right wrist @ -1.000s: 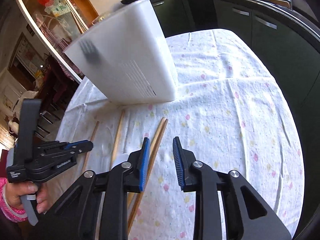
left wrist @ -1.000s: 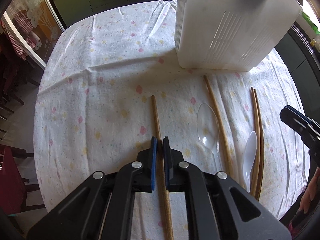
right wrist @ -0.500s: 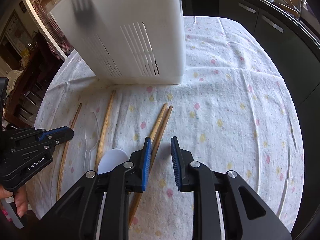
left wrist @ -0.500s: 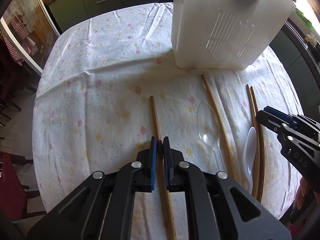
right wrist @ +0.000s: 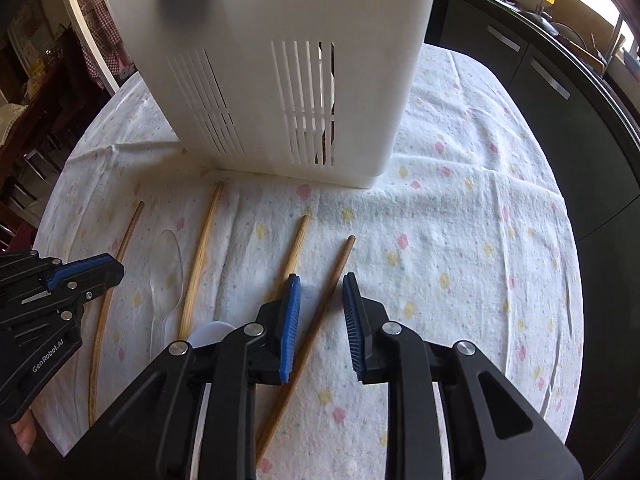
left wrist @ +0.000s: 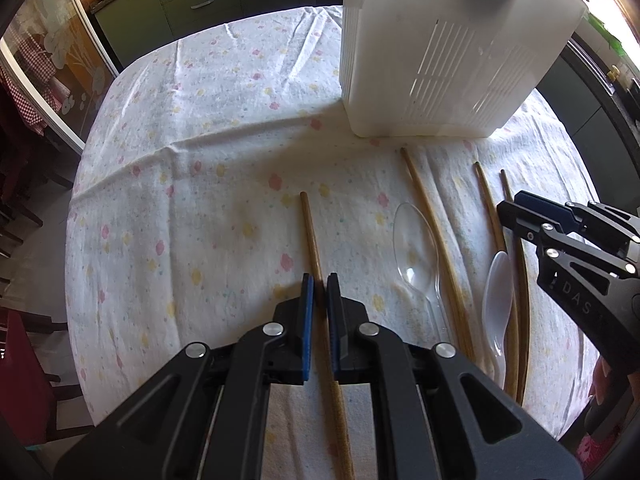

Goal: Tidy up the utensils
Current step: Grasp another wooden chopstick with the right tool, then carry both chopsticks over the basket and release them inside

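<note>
Since a second ago, the right gripper has moved in over the rightmost chopsticks, while the left gripper pinches the leftmost chopstick on the table. From the right wrist, right jaws spread, straddling a dark chopstick before the white caddy.

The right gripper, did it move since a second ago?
Yes. The right gripper moved closer to the white utensil holder, and now straddles the darker chopstick, jaws open.
</note>
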A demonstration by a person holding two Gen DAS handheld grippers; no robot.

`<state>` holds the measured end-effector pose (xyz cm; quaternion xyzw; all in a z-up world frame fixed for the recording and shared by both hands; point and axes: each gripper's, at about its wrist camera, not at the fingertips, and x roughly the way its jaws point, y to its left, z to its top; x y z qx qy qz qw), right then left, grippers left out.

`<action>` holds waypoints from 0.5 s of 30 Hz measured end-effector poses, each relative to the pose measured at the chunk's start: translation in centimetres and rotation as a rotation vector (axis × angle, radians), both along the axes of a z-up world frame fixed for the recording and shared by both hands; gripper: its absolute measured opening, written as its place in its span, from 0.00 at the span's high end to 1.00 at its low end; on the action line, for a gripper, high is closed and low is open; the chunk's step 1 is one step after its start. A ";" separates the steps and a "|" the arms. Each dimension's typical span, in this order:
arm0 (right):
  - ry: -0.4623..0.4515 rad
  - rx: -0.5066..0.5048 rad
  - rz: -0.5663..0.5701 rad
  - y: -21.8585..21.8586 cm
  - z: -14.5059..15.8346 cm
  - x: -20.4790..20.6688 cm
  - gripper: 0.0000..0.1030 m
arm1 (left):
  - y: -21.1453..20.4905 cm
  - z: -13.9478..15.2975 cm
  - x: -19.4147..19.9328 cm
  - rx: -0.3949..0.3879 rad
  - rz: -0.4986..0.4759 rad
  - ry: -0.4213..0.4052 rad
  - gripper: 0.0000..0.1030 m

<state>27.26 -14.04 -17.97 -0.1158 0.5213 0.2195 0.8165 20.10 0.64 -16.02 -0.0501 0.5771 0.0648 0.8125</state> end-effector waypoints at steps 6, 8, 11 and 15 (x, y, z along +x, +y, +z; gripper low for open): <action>0.031 0.196 -0.052 -4.7 2.0 -0.3 0.95 | 0.5 0.1 -0.1 -0.052 -0.001 -0.010 0.95; 0.026 0.281 -0.058 -6.5 3.6 -0.8 0.95 | 0.7 0.2 -0.3 -0.072 -0.002 -0.005 0.95; -0.018 0.376 -0.056 -8.8 6.6 -2.1 0.95 | 0.8 1.3 -0.7 -0.080 -0.012 -0.031 0.95; -0.086 0.477 -0.052 -11.5 10.2 -4.0 0.95 | 0.7 4.1 -1.7 -0.087 -0.028 -0.090 0.95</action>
